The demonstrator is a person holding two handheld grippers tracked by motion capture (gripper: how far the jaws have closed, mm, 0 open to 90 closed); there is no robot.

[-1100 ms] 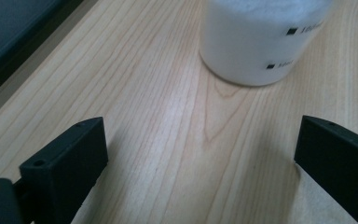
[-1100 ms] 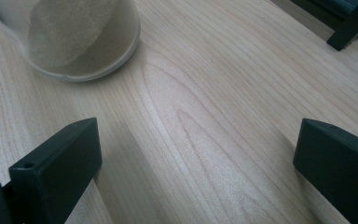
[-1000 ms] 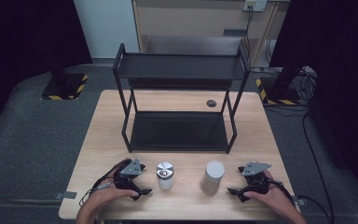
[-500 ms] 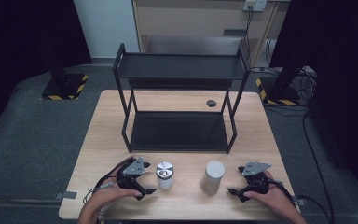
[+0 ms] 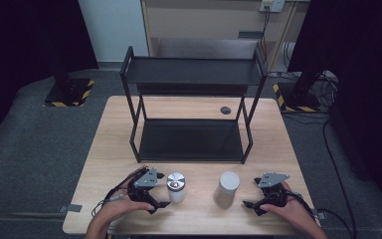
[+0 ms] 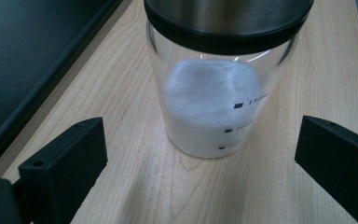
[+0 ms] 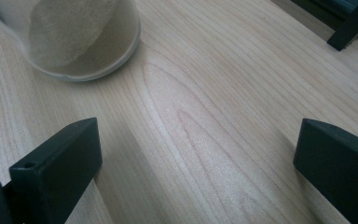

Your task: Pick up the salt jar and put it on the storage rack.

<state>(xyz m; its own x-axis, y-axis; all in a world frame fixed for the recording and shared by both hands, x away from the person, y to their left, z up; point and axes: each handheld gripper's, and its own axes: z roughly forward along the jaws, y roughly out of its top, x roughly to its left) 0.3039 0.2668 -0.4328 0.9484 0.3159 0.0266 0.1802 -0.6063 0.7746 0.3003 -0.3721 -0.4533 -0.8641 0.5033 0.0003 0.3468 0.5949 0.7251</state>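
Observation:
A clear glass jar with a steel lid and black rim stands near the table's front edge; in the left gripper view the jar holds white powder and shows printed measure marks. My left gripper is open just left of it, jaws wide apart with the jar straight ahead of them, not touching. A frosted white jar stands to the right; its base holds pale beige powder. My right gripper is open on the table right of that jar, nothing between its jaws.
A black two-tier metal rack stands mid-table behind the jars, both shelves bare. A small dark round disc lies on the wood behind it. The wooden table has bare wood at both sides of the rack.
My left gripper has slid right, closer to the steel-lidded jar. The right gripper and both jars have stayed put.

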